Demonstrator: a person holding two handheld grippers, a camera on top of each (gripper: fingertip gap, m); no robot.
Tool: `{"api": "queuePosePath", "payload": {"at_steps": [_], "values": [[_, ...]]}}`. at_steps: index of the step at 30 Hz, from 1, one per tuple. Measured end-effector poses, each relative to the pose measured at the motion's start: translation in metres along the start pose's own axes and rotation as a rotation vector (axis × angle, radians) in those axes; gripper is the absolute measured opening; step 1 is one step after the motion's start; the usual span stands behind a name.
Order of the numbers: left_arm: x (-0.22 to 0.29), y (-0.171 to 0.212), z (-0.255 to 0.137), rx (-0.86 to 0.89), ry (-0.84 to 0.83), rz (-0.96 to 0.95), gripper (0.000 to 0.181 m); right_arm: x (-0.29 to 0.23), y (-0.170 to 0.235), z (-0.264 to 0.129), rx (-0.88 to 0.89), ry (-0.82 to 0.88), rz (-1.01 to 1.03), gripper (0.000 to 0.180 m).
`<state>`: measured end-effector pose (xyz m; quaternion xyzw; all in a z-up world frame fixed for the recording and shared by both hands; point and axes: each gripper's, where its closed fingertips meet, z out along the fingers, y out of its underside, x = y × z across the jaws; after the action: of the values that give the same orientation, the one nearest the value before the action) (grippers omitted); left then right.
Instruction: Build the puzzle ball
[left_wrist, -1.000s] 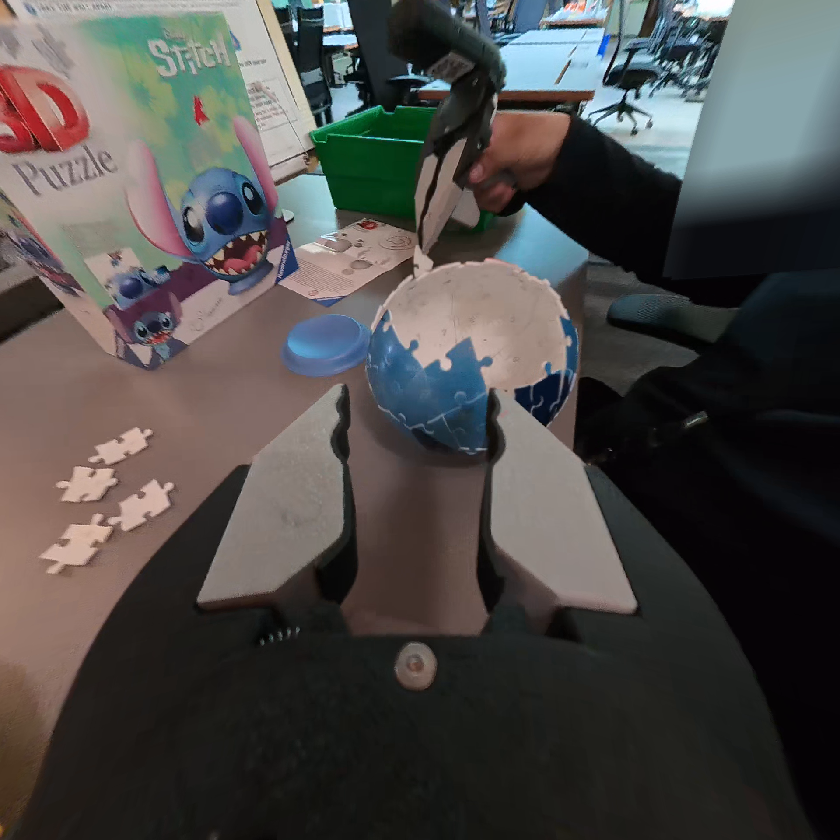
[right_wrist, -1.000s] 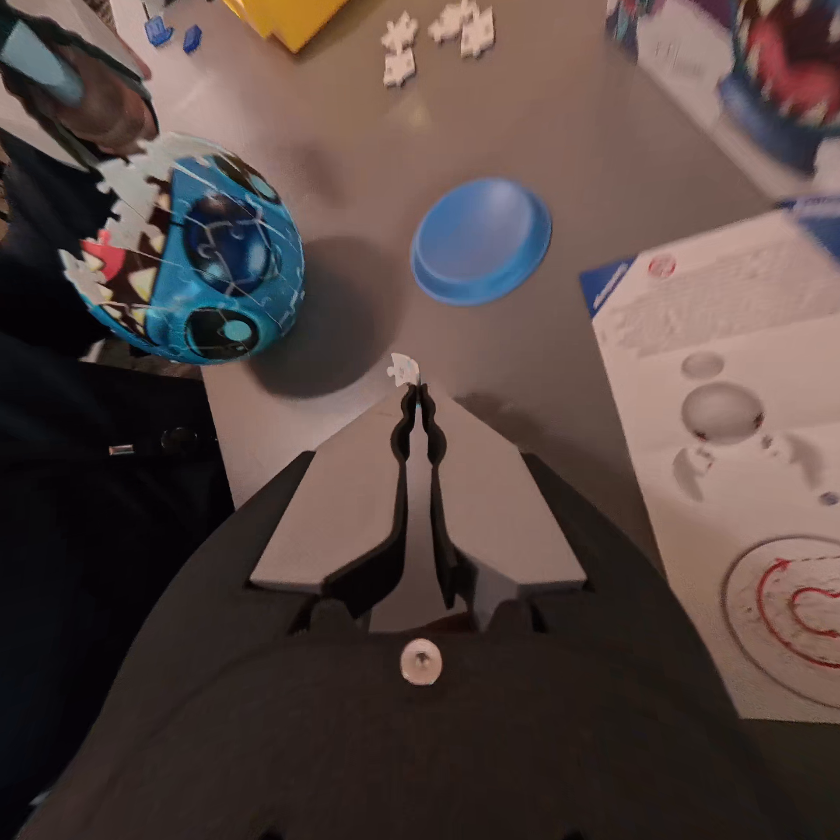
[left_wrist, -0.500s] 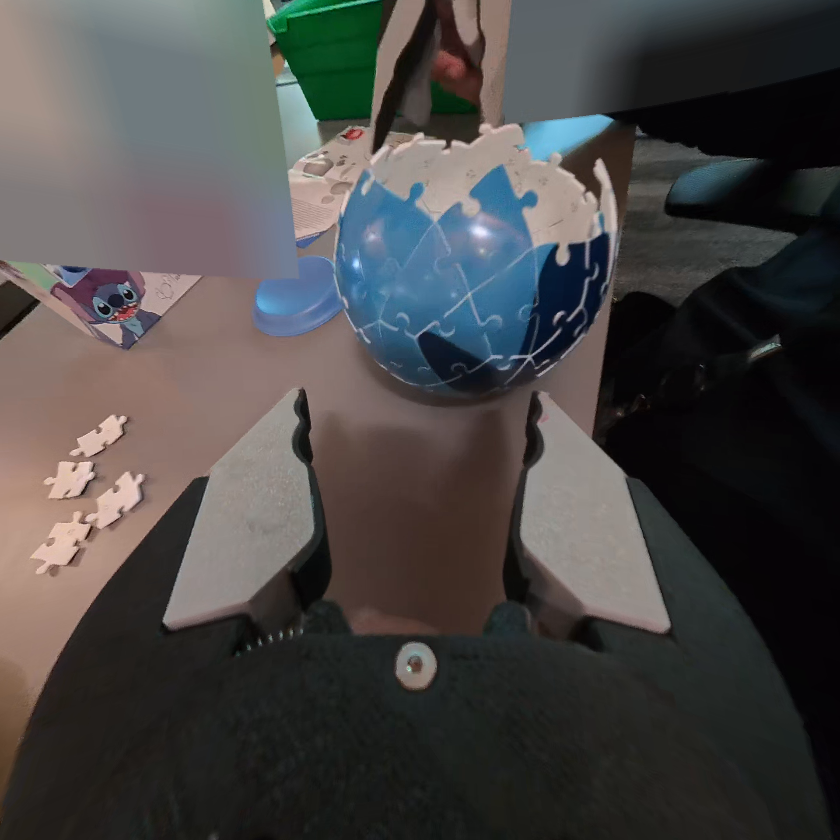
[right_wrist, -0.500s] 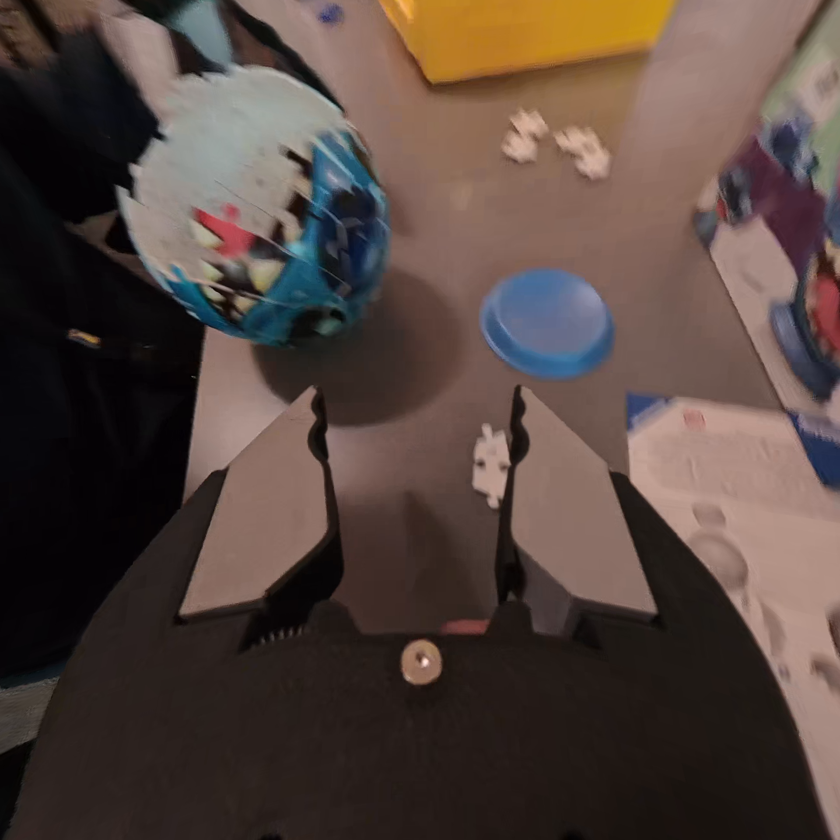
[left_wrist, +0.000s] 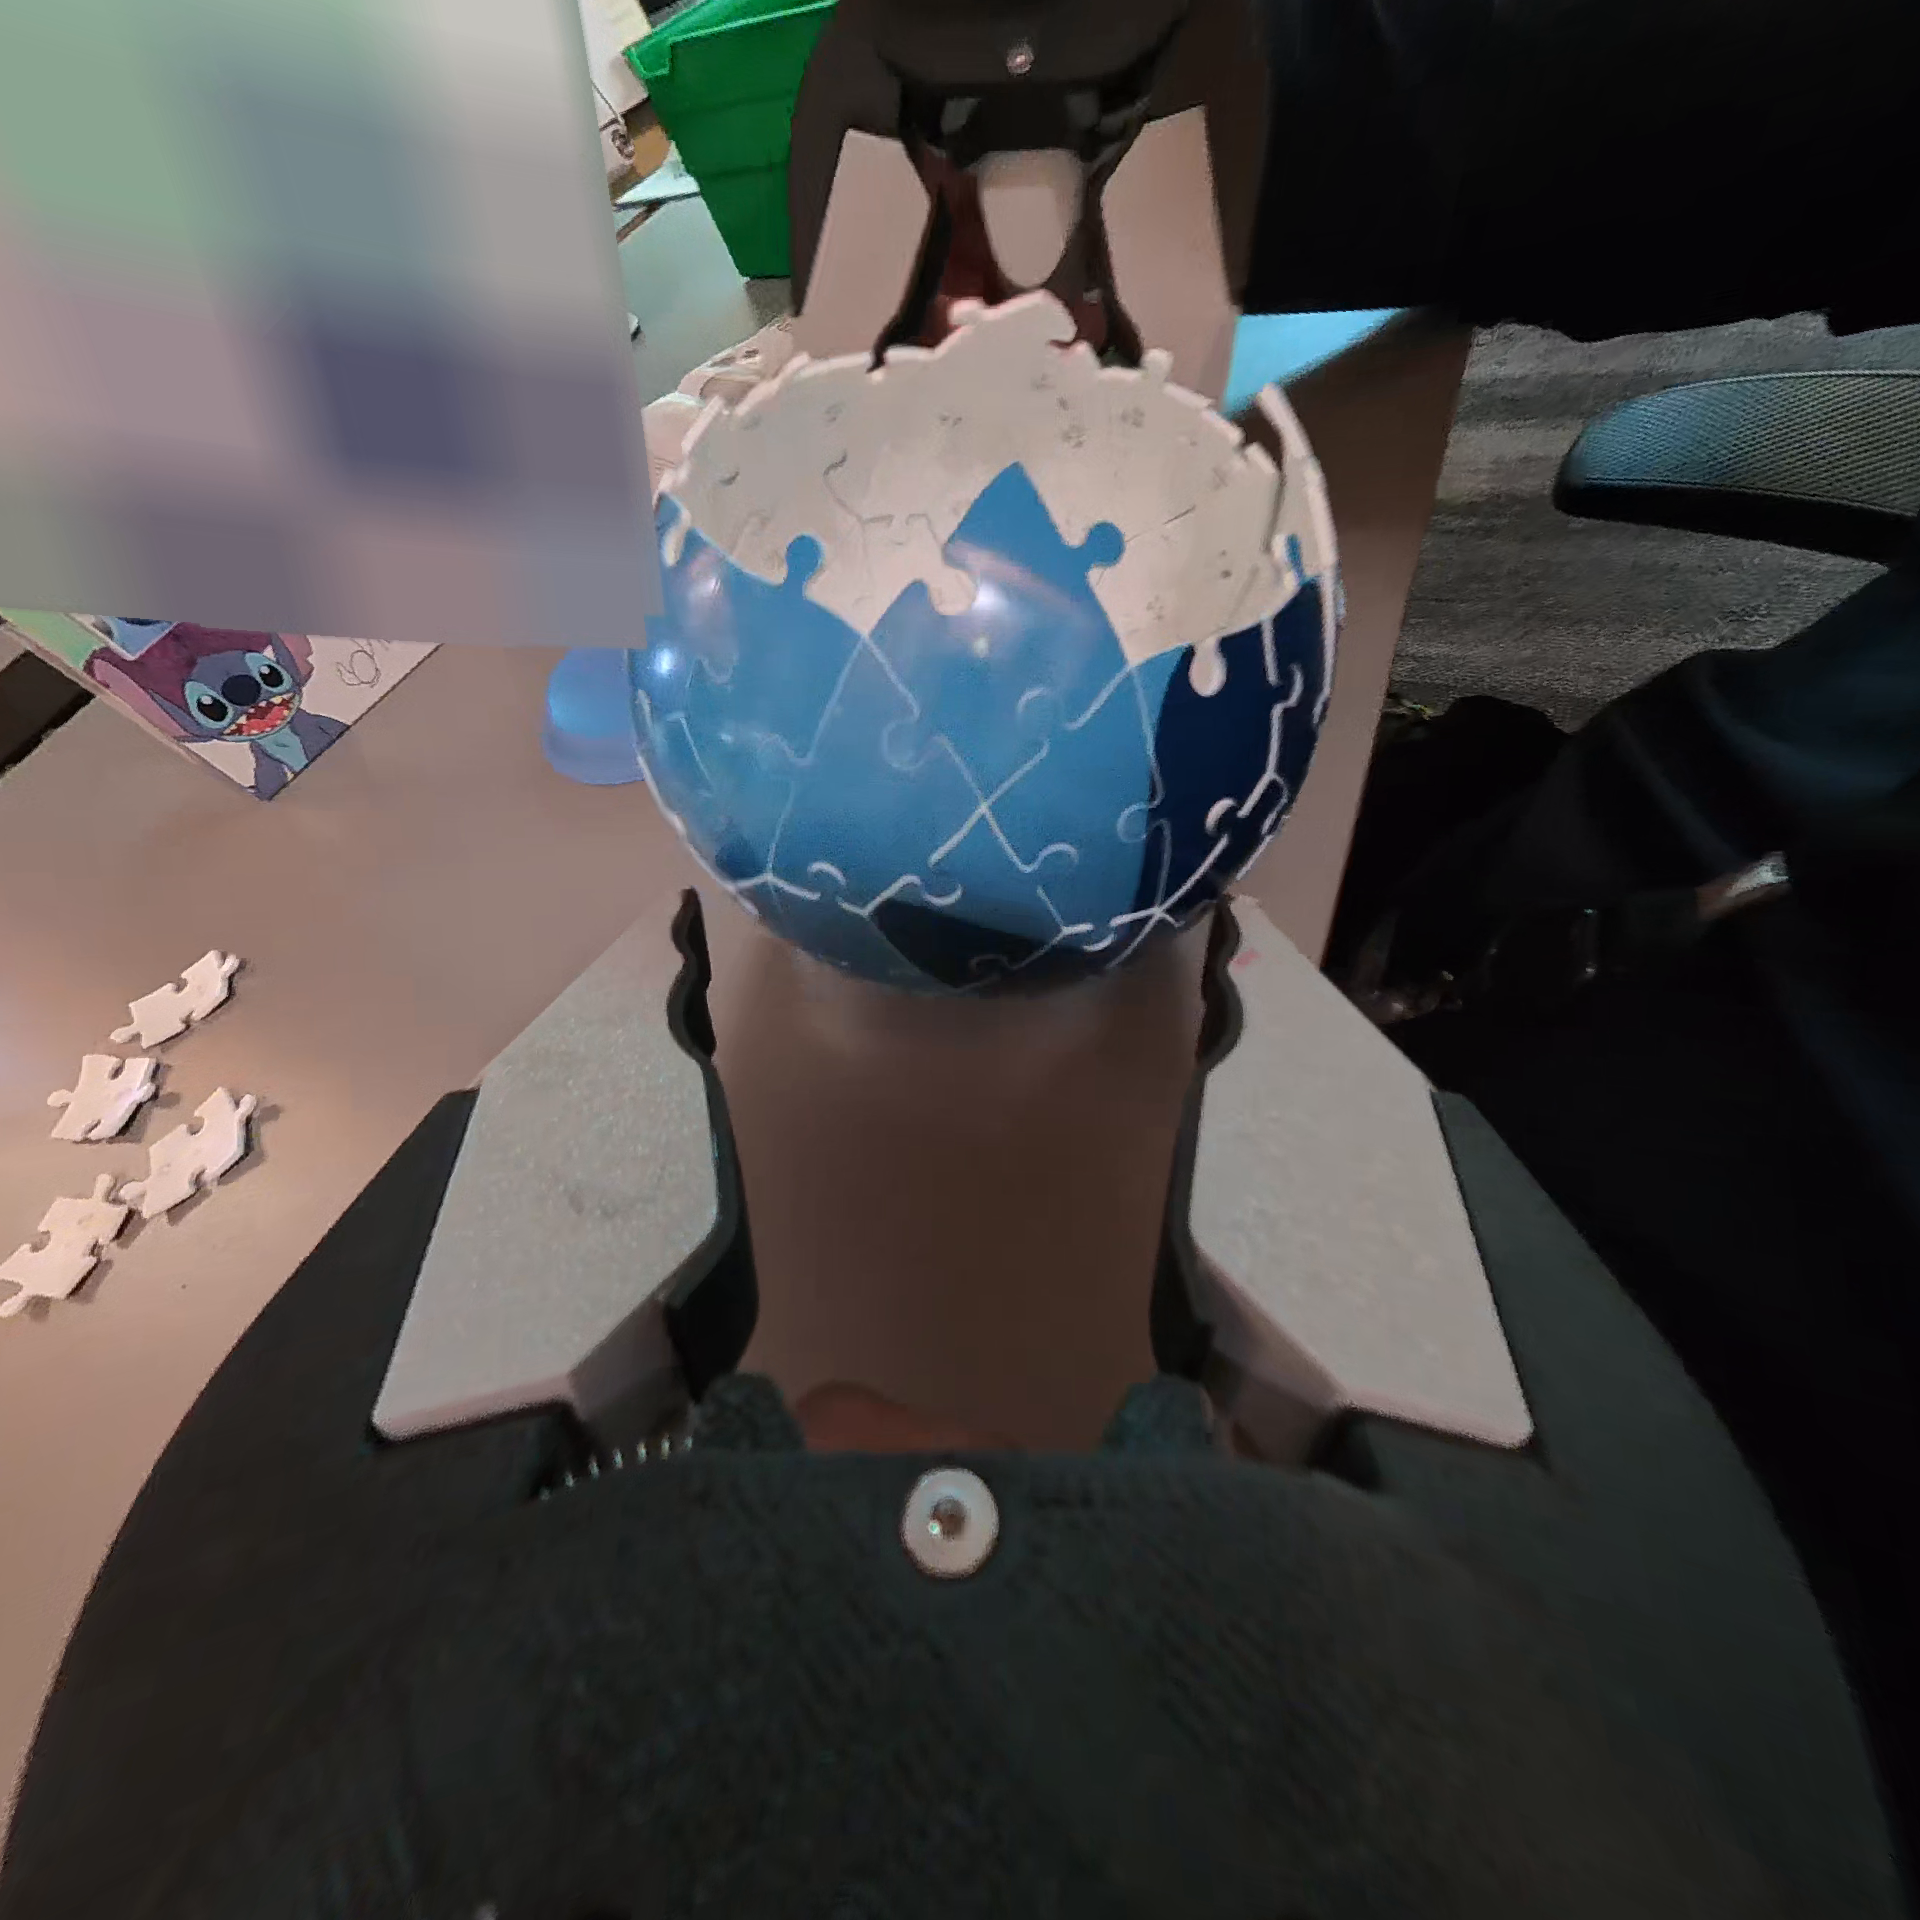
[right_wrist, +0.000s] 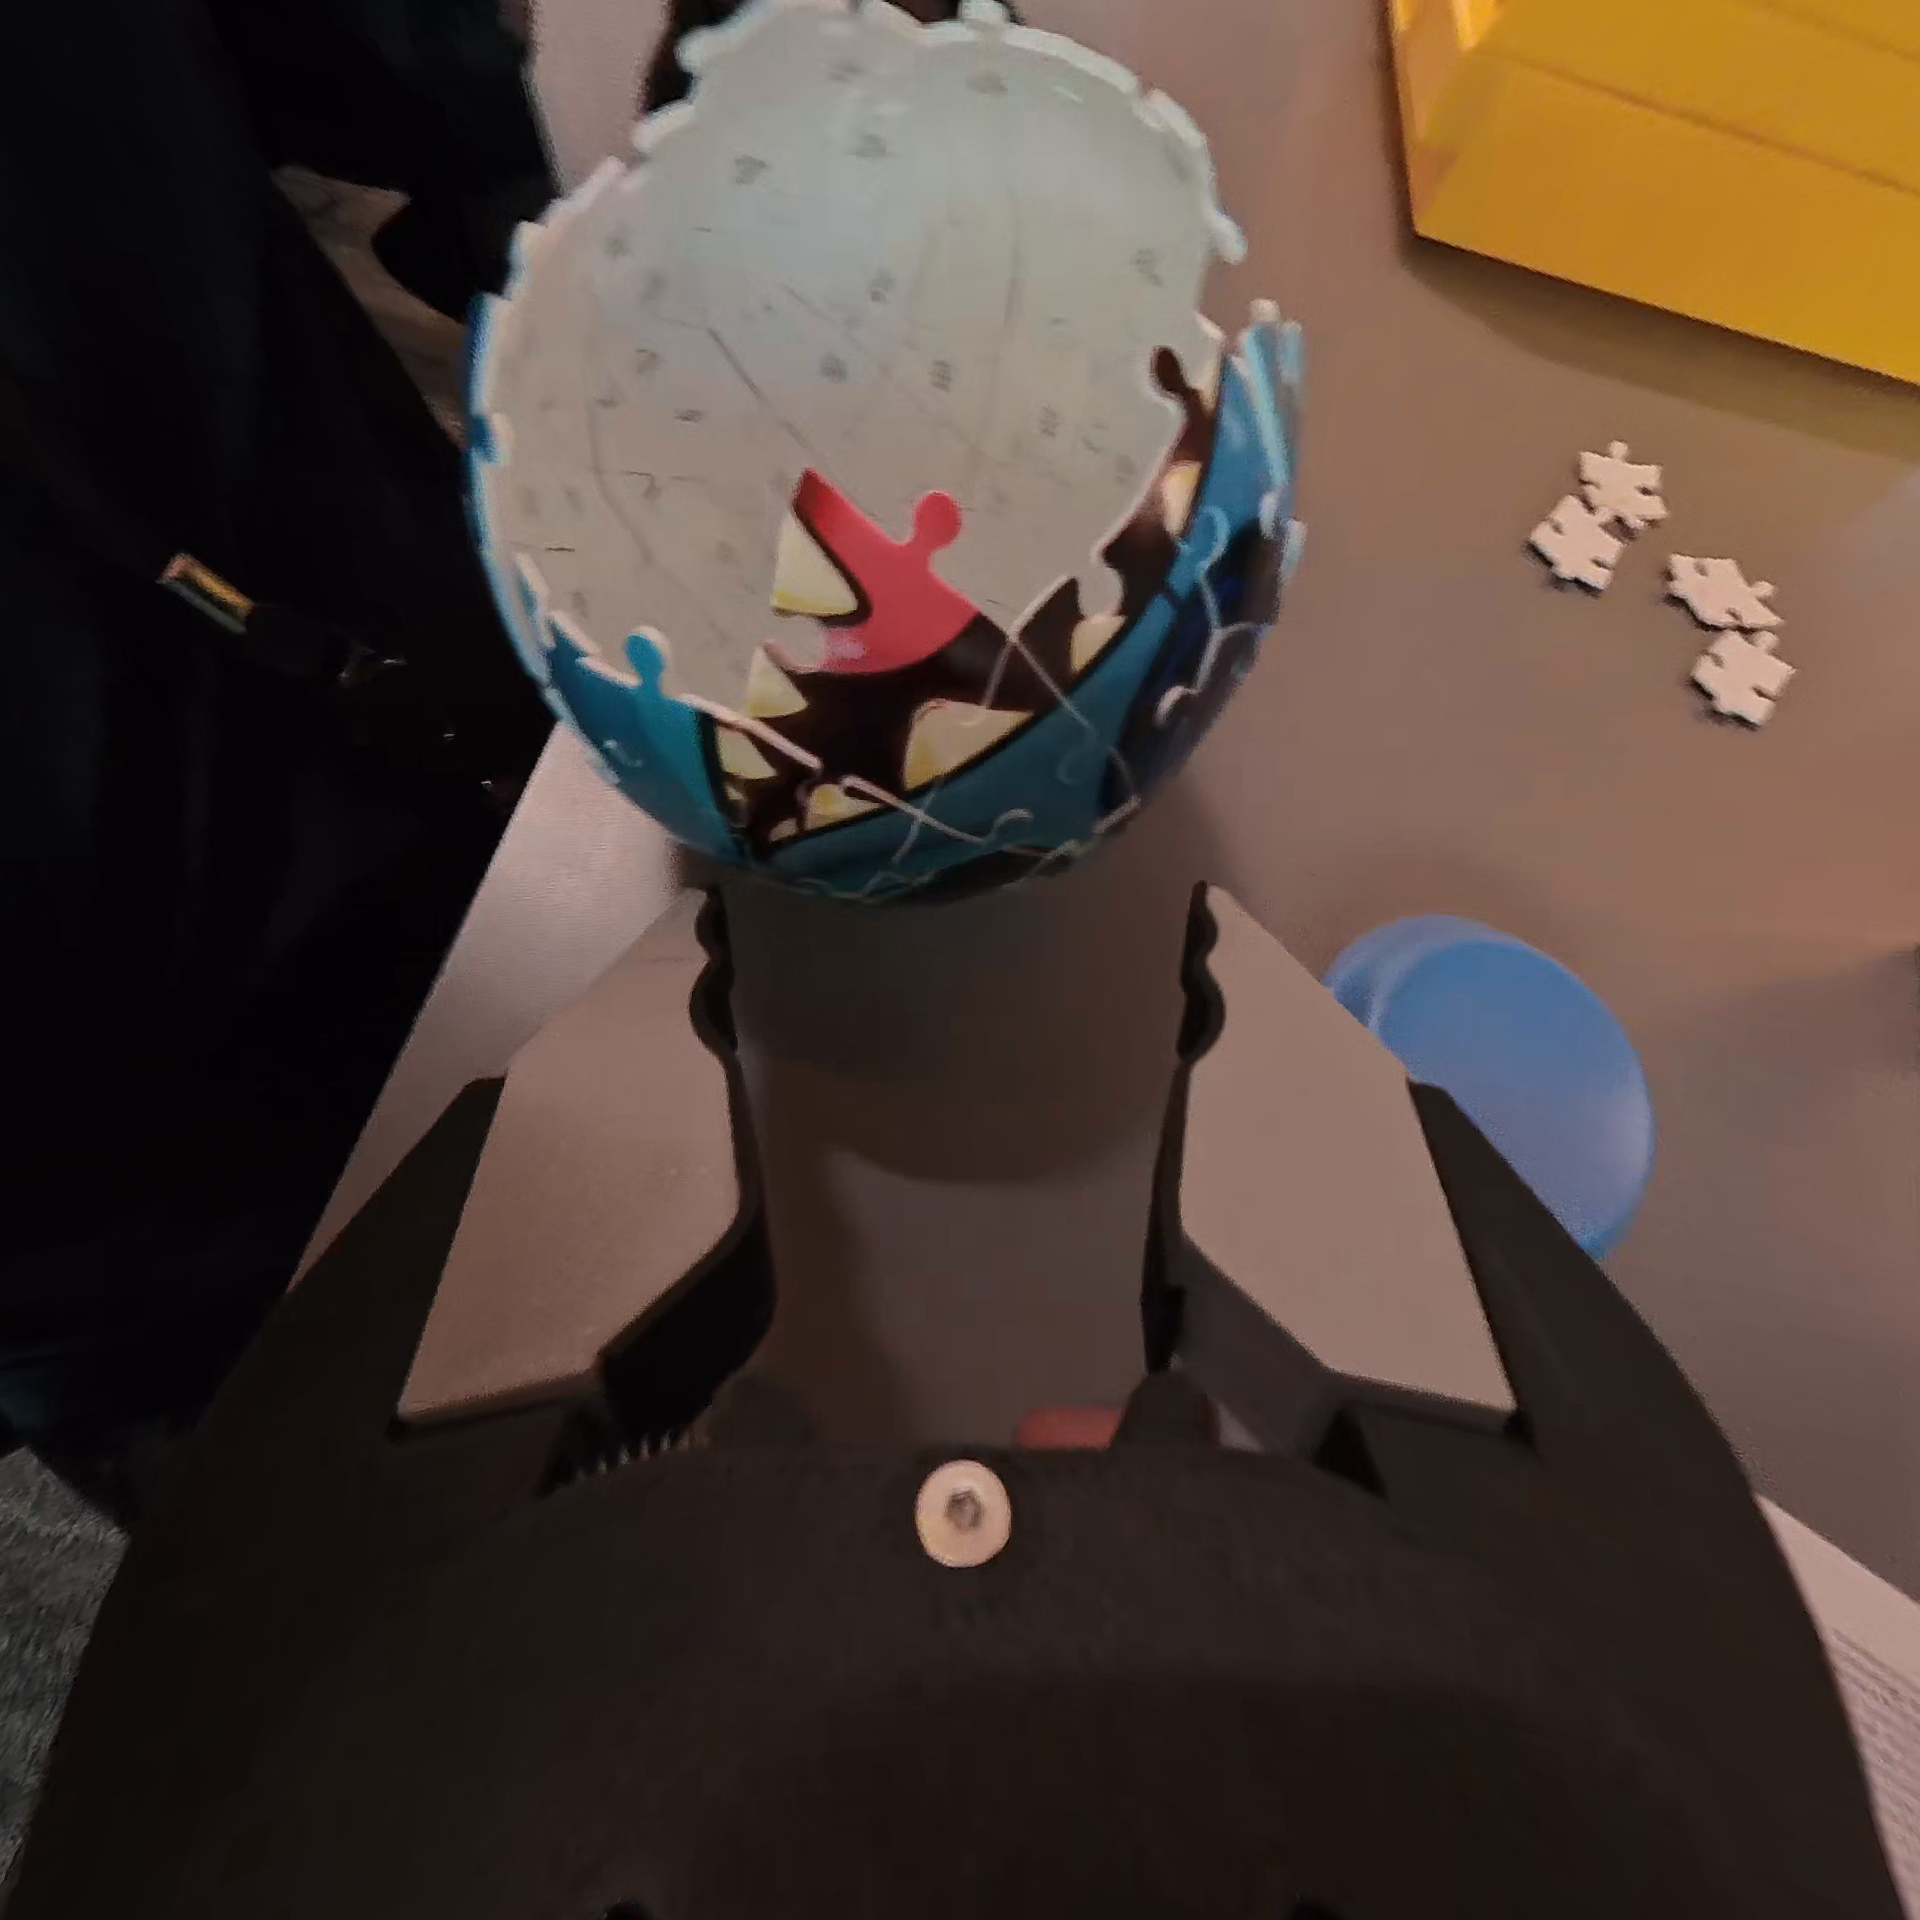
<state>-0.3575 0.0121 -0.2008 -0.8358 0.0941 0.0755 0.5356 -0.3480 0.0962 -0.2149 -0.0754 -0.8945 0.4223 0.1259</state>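
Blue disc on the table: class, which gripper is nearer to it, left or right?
Right. The blue disc lies just beside the right gripper's finger; from the left gripper it sits farther ahead, partly behind the puzzle ball.

Looks like an office or lab workspace: plain brown-grey laminate tabletop (left_wrist: 312, 894), grey carpet floor (left_wrist: 1621, 405), dark mesh office chair (left_wrist: 1745, 457) off the tabletop's right edge. Green plastic storage bin (left_wrist: 748, 114) toward the far edge, yellow plastic bin (right_wrist: 1683, 156) at another corner.

left hand-held gripper (left_wrist: 951, 961) agape, right hand-held gripper (right_wrist: 951, 951) agape
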Motion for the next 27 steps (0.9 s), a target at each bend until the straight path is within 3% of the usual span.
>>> {"api": "queuePosePath", "payload": {"at_steps": [3,8,13,17,23,27], "values": [[-0.018,0.006,-0.004,0.010,-0.024,-0.042,0.094,-0.003,0.000,0.003,-0.007,0.007,0.004,0.084],[-0.015,0.002,-0.013,0.065,0.044,-0.065,0.089,0.004,0.004,0.006,-0.018,0.059,0.025,0.098],[-0.023,0.018,0.008,-0.067,0.035,0.058,0.097,0.013,0.002,0.014,-0.016,0.109,0.077,0.106],[-0.028,0.014,0.013,-0.060,0.043,0.062,0.076,0.024,0.007,0.014,-0.021,0.173,0.141,0.105],[-0.040,0.020,0.015,-0.065,0.042,0.069,0.088,0.034,0.015,0.006,-0.003,0.234,0.239,0.095],[-0.038,0.014,0.021,-0.047,0.113,0.034,0.091,0.023,0.001,0.004,0.092,0.179,0.260,0.099]]}}
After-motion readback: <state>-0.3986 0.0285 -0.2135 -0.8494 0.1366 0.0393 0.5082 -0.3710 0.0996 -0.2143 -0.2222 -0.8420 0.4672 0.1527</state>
